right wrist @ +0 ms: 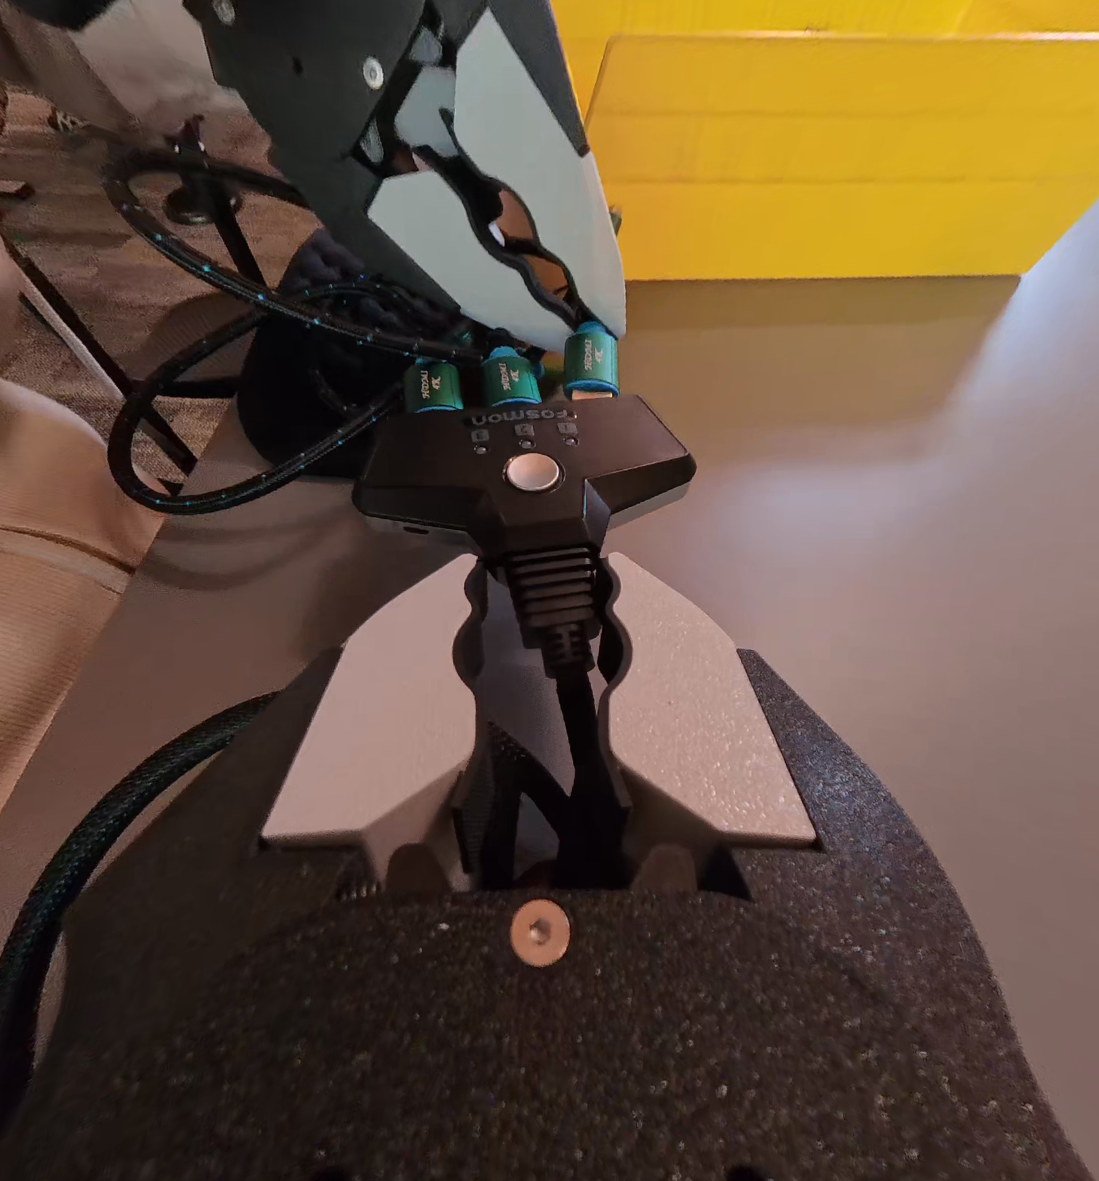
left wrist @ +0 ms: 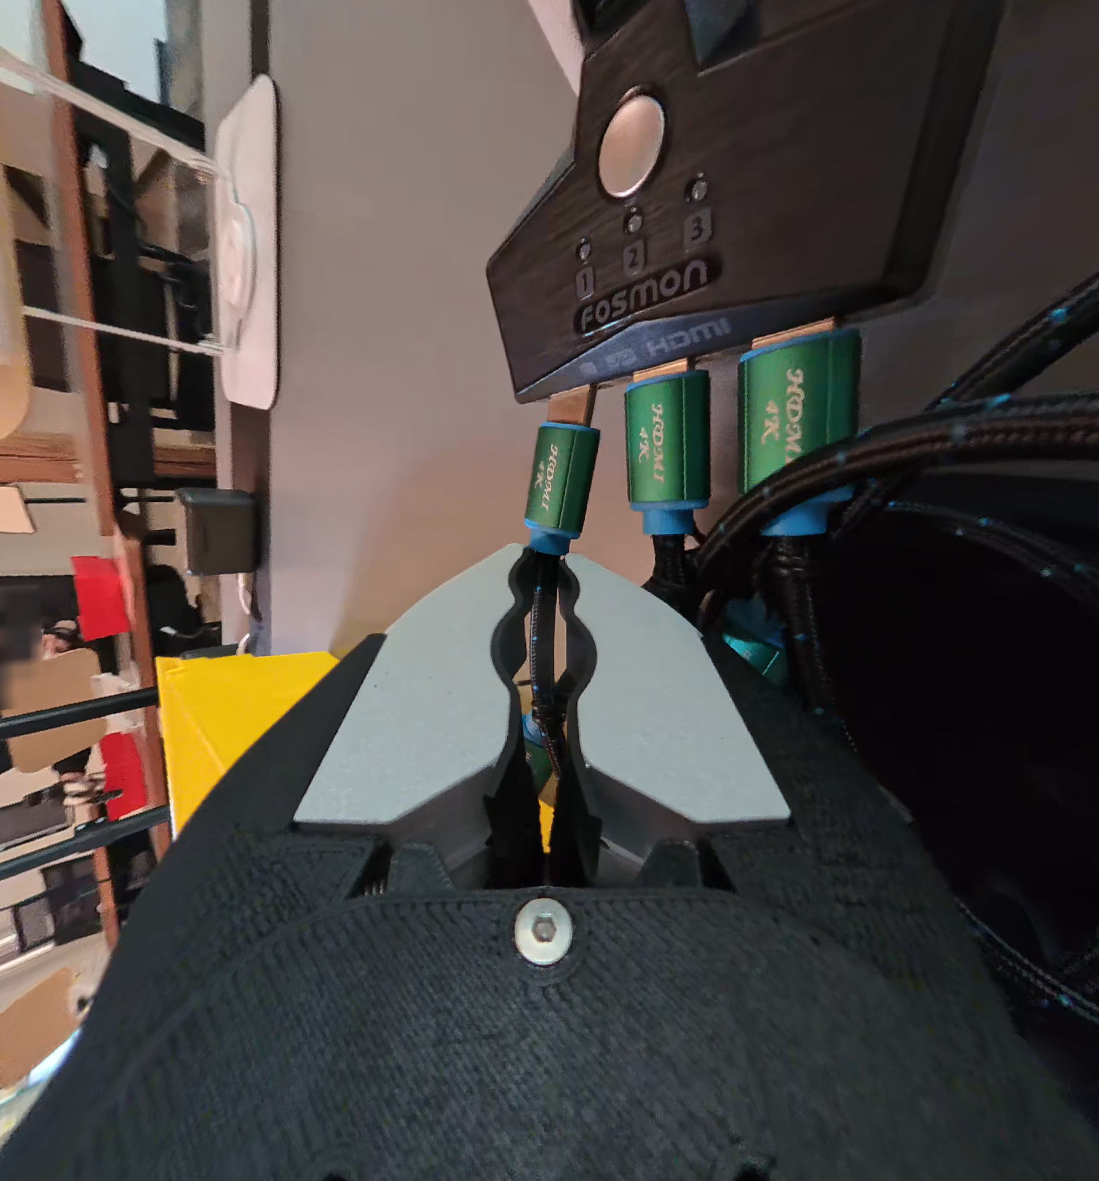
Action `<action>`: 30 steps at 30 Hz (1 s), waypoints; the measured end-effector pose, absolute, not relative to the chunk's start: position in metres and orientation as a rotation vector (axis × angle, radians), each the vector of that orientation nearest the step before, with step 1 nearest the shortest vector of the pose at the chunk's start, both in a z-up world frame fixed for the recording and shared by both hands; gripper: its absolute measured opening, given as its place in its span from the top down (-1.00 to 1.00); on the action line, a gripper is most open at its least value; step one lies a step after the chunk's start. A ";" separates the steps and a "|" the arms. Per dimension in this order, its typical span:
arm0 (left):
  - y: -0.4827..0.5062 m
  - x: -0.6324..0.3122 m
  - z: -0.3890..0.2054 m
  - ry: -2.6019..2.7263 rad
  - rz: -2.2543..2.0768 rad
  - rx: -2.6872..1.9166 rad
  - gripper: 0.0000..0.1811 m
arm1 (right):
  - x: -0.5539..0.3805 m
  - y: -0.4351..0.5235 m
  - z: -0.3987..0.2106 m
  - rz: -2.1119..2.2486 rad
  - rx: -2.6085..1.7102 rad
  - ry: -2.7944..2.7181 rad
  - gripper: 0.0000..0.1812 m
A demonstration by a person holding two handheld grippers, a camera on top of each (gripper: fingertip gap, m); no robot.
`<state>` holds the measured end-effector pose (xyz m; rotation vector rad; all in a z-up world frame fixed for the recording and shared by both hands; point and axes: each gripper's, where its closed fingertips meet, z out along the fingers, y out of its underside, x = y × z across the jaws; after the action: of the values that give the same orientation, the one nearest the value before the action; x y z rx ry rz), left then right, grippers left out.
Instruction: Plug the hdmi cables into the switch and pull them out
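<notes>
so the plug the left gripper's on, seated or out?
Partly out. The leftmost green plug shows more bare metal tip than its two neighbours at the switch. The left gripper pinches its cable just behind the plug.

both wrist views closely face the switch [left wrist: 713,211] from opposite sides.

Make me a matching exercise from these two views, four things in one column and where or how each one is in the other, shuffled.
Things:
1. left gripper
2. right gripper
3. HDMI switch
4. yellow box

States:
A. black, three green plugs at its ports
B. closed on the switch's ribbed tail cable
C. standing behind the switch
D. closed on a braided cable just behind a green plug

Pairs: 1-D, 2-B, 3-A, 4-C
</notes>
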<state>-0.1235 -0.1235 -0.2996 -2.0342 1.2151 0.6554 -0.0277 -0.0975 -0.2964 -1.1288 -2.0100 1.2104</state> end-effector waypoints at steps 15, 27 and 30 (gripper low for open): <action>-0.136 -0.119 -0.313 1.411 0.117 -2.222 0.86 | -0.028 -0.101 -0.307 1.221 -1.274 -2.075 0.64; -0.135 -0.116 -0.312 1.065 -0.165 -2.476 0.94 | -0.029 -0.097 -0.302 1.221 -1.259 -2.006 0.64; -0.133 -0.115 -0.313 0.939 -0.222 -2.442 0.94 | -0.029 -0.094 -0.301 1.205 -1.247 -1.988 0.64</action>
<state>-0.1146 -0.1332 -0.3126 -2.4425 0.9393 -0.2215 -0.0295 -0.0944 -0.3011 -1.2473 -1.9883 1.2048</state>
